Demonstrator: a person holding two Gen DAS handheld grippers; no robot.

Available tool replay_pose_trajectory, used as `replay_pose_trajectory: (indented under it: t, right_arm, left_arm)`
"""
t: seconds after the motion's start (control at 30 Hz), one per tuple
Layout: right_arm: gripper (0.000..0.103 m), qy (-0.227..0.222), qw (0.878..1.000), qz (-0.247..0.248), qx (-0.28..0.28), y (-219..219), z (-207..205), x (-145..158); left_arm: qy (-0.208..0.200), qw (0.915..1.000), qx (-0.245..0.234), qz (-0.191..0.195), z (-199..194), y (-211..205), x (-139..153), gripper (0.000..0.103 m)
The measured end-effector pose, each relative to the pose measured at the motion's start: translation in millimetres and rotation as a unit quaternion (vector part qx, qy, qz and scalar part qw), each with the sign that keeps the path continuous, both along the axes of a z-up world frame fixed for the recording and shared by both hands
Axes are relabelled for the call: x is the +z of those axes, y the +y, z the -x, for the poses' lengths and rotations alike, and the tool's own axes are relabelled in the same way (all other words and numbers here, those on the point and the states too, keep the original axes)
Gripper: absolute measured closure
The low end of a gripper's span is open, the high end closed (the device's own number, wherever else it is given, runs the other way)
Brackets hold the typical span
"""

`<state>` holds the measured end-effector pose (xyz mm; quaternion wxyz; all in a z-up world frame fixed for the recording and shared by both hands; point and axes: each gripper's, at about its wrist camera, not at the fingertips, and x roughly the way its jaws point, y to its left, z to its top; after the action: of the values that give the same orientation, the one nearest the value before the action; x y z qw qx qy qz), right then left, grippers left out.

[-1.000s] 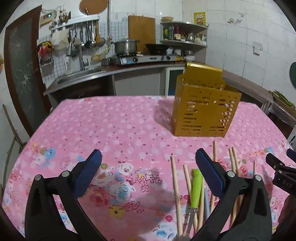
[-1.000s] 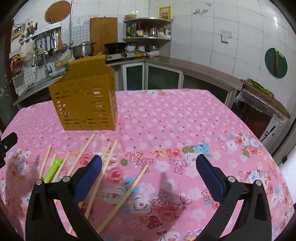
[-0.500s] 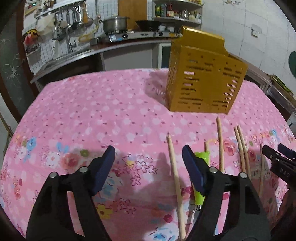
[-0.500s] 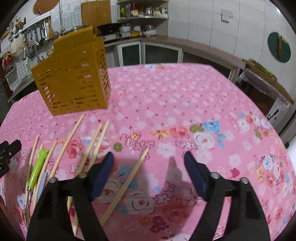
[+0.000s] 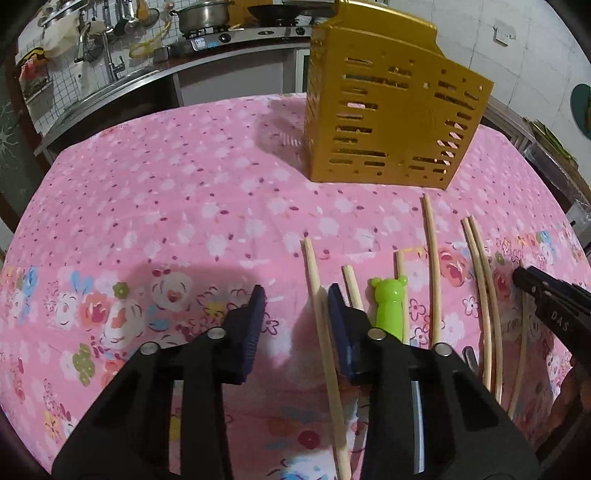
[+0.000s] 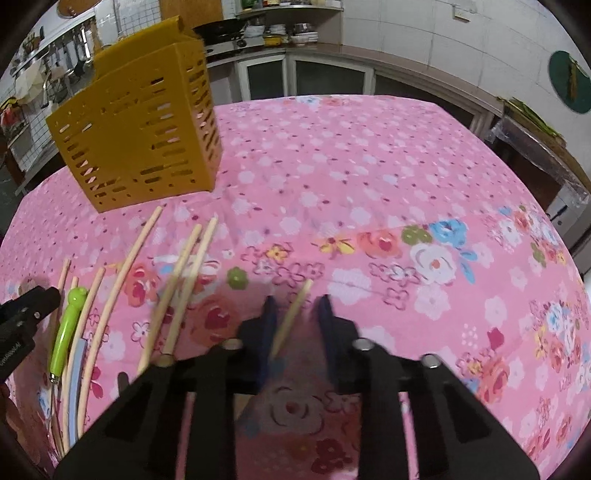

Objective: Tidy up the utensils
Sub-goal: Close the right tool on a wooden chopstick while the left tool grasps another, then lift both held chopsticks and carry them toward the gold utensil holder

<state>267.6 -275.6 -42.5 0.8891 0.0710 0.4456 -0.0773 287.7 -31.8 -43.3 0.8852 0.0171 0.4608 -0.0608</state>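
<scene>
Several wooden chopsticks lie on the pink flowered cloth with a green bear-topped utensil [image 5: 388,306] [image 6: 68,325] among them. My left gripper [image 5: 295,295] hangs low over the leftmost chopstick [image 5: 319,317]. Its jaws are closing; the stick lies between them near the right pad, with a gap on the left. My right gripper [image 6: 297,301] is closing around the rightmost chopstick [image 6: 295,310], which lies between the pads with slim gaps on both sides. The yellow slotted utensil holder [image 5: 388,122] [image 6: 140,136] stands upright beyond the sticks.
One of the right gripper's fingers [image 5: 546,299] shows at the right edge of the left wrist view, beside the outer chopsticks. The table's far edge [image 6: 332,99] meets a kitchen counter with a stove and pot [image 5: 203,16]. Pink cloth [image 5: 147,221] stretches left of the sticks.
Both grippers have sunk toward the table and tilted further down. Their jaws have narrowed from wide open, and each now has one chopstick between its pads.
</scene>
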Motion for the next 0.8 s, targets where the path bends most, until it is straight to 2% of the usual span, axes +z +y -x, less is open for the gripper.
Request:
replay_pose_trajectory:
  t: [0.2,0.47,0.67,0.8]
  right_arm:
    - [0.094,0.005,1.0,0.002,0.024,7,-13,0]
    - [0.095,0.026,0.999,-0.006,0.037,4,-22,1]
    - [0.097,0.037,0.998,-0.005,0.048,3,-26,2]
    - [0.097,0.038,0.998,-0.015,0.056,1,-28,4]
  left_arm:
    - [0.006,0.9999,-0.009,-0.012,-6,-7,-4,0.081]
    - [0.022,0.9997,-0.012,-0.01,-16,-8,-4,0.096]
    - [0.027,0.9995,-0.01,-0.011,-19,-9,-3,0.096]
    - [0.031,0.9995,-0.007,0.006,-20,-5,-1,0.096]
